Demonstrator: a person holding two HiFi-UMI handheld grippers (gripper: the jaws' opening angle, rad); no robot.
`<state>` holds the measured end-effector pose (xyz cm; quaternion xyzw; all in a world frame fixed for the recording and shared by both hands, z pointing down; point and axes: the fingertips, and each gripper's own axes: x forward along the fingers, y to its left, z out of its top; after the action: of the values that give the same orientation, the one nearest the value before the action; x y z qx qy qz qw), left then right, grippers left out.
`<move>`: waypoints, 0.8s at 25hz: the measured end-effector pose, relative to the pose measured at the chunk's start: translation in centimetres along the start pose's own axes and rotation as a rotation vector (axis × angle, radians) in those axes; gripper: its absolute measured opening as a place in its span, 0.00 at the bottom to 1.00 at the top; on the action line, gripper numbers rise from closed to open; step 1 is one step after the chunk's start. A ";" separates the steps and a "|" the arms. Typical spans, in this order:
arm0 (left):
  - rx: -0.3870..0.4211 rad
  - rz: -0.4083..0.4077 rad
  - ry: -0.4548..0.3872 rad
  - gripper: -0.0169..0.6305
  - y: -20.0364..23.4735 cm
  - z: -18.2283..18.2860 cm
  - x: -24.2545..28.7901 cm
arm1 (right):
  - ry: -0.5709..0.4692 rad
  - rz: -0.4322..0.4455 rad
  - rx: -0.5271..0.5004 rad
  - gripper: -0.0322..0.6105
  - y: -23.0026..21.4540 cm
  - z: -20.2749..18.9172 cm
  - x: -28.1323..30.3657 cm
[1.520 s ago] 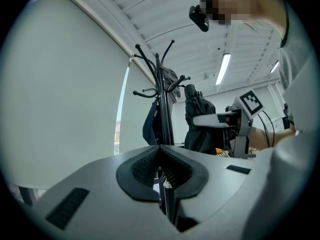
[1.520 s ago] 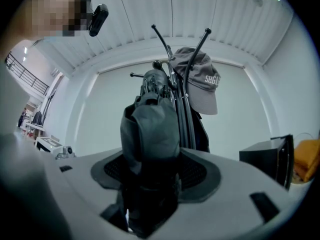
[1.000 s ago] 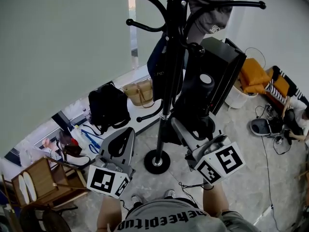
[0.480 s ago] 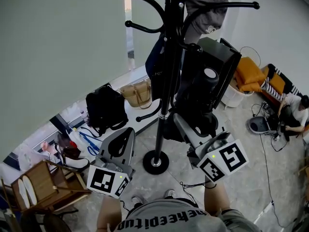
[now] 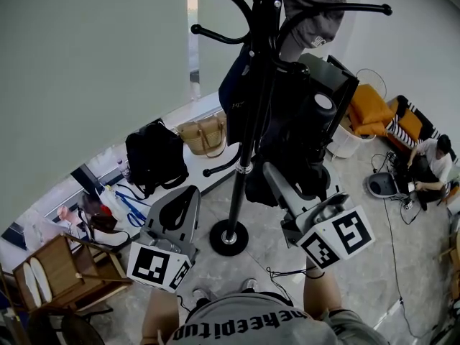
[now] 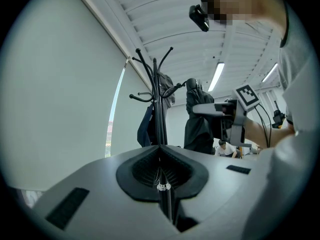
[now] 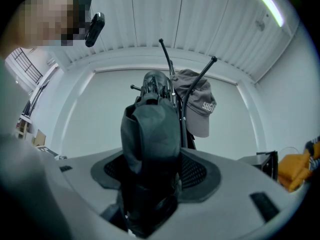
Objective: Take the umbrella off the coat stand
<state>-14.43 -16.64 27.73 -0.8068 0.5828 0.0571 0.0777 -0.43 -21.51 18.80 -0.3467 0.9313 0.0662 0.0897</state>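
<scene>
The umbrella (image 5: 305,131), folded and black, hangs against the coat stand (image 5: 248,131) with its body clamped in the wide-set jaws of the right gripper (image 5: 287,185). The step probably calls for lifting it straight up until it clears its hook before drawing away. The right gripper view confirms the grip and shows a grey cap (image 7: 200,109) behind, while the left gripper view shows the left gripper (image 6: 162,184) closed and empty.

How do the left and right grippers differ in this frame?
The left gripper is shut on nothing; the right gripper is shut on the folded black umbrella. The left gripper sits lower, clear of the coat stand; the right gripper is raised close beside it. Both point toward the stand.
</scene>
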 end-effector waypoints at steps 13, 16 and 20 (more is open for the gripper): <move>-0.017 -0.027 -0.006 0.05 0.1 -0.3 0.5 | -0.004 -0.032 -0.027 0.48 0.1 0.5 -0.6; -0.022 -0.043 -0.008 0.05 -0.1 -0.3 0.8 | 0.006 -0.046 -0.023 0.48 -0.1 0.2 -1.0; -0.028 -0.077 -0.009 0.05 -0.7 -0.4 1.5 | 0.012 -0.073 -0.027 0.48 -0.3 -0.1 -1.7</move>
<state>-13.25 -17.88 27.87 -0.8295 0.5501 0.0657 0.0713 1.01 -20.69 19.22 -0.3821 0.9176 0.0731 0.0817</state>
